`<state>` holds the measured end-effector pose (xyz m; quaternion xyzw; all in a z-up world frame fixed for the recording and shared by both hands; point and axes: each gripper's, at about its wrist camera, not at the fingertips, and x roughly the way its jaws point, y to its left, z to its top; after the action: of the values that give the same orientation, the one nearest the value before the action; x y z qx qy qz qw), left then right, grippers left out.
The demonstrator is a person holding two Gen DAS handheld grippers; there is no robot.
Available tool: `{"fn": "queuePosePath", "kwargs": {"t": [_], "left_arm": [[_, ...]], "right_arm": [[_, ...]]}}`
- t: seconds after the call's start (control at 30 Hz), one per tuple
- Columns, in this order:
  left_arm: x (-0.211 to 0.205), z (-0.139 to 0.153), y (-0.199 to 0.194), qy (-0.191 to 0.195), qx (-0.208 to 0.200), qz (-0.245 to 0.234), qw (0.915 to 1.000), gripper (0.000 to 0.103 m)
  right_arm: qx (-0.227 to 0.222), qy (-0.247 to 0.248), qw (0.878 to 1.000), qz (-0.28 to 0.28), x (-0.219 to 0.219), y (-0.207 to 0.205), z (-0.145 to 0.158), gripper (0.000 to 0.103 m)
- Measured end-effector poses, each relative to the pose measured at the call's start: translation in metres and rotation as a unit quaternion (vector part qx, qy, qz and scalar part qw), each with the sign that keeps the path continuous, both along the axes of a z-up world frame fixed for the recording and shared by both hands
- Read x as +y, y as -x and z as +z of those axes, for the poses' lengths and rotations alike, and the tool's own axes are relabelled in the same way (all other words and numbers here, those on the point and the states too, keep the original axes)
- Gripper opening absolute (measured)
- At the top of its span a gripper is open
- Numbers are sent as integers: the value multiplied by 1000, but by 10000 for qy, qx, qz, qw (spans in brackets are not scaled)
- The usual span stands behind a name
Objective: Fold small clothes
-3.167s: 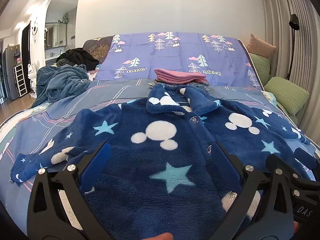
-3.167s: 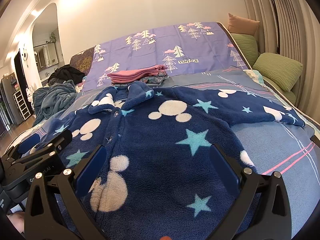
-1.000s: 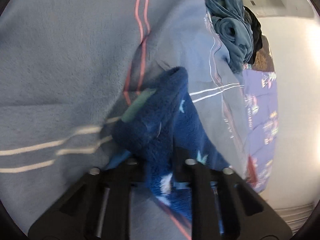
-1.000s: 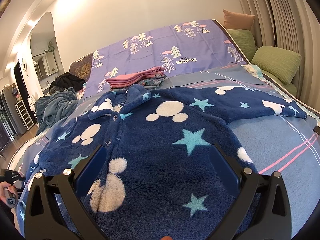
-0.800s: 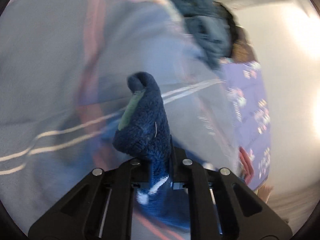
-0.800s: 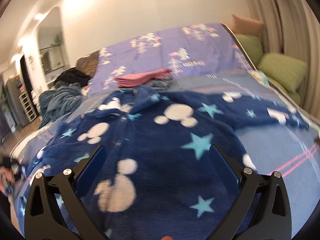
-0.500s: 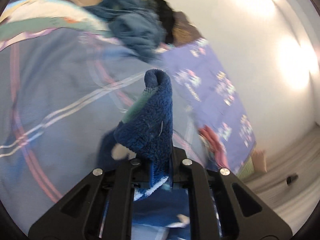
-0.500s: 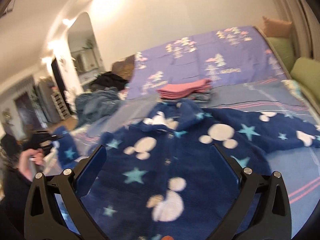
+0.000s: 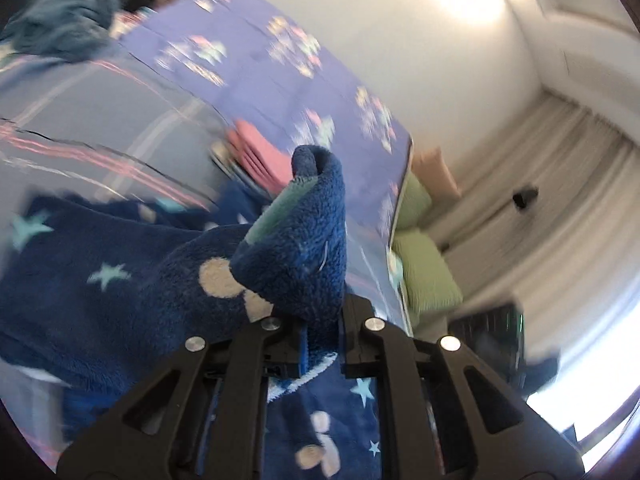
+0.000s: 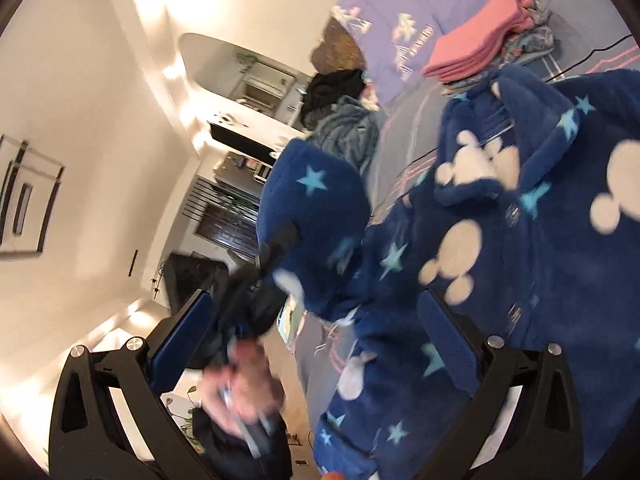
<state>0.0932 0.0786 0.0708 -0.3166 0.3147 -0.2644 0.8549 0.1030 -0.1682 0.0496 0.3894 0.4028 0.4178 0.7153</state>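
A fleecy navy pyjama top (image 10: 552, 248) with stars and white mouse-head shapes lies spread on the bed. My left gripper (image 9: 320, 344) is shut on the end of its sleeve (image 9: 304, 248), which stands up curled between the black fingers, lifted above the body of the garment (image 9: 120, 280). In the right wrist view the same raised sleeve (image 10: 312, 216) hangs from the left gripper, gripped by a hand (image 10: 244, 384) at lower left. My right gripper (image 10: 316, 332) is open, its blue pads wide apart, tilted and hovering by the garment's lower left part with nothing pinched.
A pink folded stack (image 10: 476, 48) sits on other folded clothes further up the bed (image 9: 100, 128). A purple tree-print cover (image 9: 260, 80) lies behind it. Green pillows (image 9: 424, 276) line the right edge by curtains. A blue-grey blanket heap (image 10: 348, 128) and dark clothes lie at the left.
The left gripper has risen and swung towards the garment's middle, carrying the sleeve end off the sheet. The right gripper has tilted and turned left, now facing the raised sleeve and hand.
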Motion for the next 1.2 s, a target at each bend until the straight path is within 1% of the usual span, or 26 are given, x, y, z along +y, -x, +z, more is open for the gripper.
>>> {"fn": "queuePosePath", "kwargs": {"t": [0.07,0.13,0.2,0.23,0.27,0.3,0.33,0.37,0.4,0.43,0.47,0.5,0.53,0.6,0.7,0.73,0.77,0.8,0.83,0.87,0.97,1.03,1.07,1.13,1.2], "left_arm": [[-44,-17,-4,-243,-42,-307,9992,11],[-79,-38,-5,-469,-29,-576,9972,11],[-112,-63,-4,-745,-24,-898,9932,12],[-128,-77,-1,-956,-20,-1083,9895,19],[-143,-94,2,-1197,-21,-1270,9847,32],[-151,-103,4,-1357,29,-1384,9810,32],[-154,-103,3,-1408,59,-1421,9798,31],[-151,-99,2,-1283,3,-1437,9813,40],[-146,-97,1,-964,-133,-1536,9833,48],[-144,-98,-1,-808,-152,-1605,9836,52],[-143,-100,-4,-751,-73,-1606,9841,51],[-142,-102,-5,-725,-50,-1621,9841,51],[-146,-102,-5,-737,-56,-1625,9839,52],[-147,-101,-6,-766,-92,-1640,9834,54],[-150,-98,0,-774,-204,-1674,9826,65],[-151,-96,2,-764,-286,-1692,9822,71],[-153,-94,4,-758,-350,-1706,9818,80],[-154,-91,14,-742,-486,-1754,9805,85],[-155,-88,17,-725,-591,-1802,9792,91],[-156,-87,19,-706,-685,-1861,9776,93],[-159,-82,26,-622,-864,-2048,9730,95],[-159,-80,27,-554,-893,-2063,9728,95],[-158,-81,26,-530,-864,-2043,9736,95],[-158,-83,22,-463,-779,-2011,9754,95],[-157,-83,22,-448,-757,-1990,9760,95]], "right_arm": [[154,152,9997,61,-9,-20,-6,102],[390,314,9987,54,-22,-39,-23,102],[632,416,9971,-25,-39,-51,-49,102],[666,422,9969,-67,-46,-51,-59,102],[693,421,9966,-131,-53,-50,-75,102],[702,385,9967,-155,-59,-48,-87,96],[589,361,9975,-133,-66,-41,-93,87],[558,557,9969,-86,-68,-37,-89,88],[445,707,9965,82,-68,-33,-80,93],[237,715,9967,299,-67,-30,-76,95],[170,749,9962,420,-67,-29,-75,95],[219,786,9956,460,-67,-28,-77,93],[277,734,9962,376,-69,-26,-76,93],[266,713,9965,353,-71,-23,-72,93],[328,590,9974,261,-78,-24,-74,89],[366,511,9978,194,-82,-24,-74,88],[377,456,9982,122,-86,-26,-77,88],[372,400,9985,35,-90,-25,-75,88],[374,382,9986,0,-94,-40,-84,87],[374,365,9986,-24,-96,-40,-85,85],[479,445,9979,-23,-99,-43,-90,70],[614,647,9960,-54,-100,-45,-96,51],[638,719,9954,-58,-93,-50,-100,46],[661,901,9937,-67,-91,-51,-103,26],[626,981,9931,-150,-91,-52,-105,16]]}}
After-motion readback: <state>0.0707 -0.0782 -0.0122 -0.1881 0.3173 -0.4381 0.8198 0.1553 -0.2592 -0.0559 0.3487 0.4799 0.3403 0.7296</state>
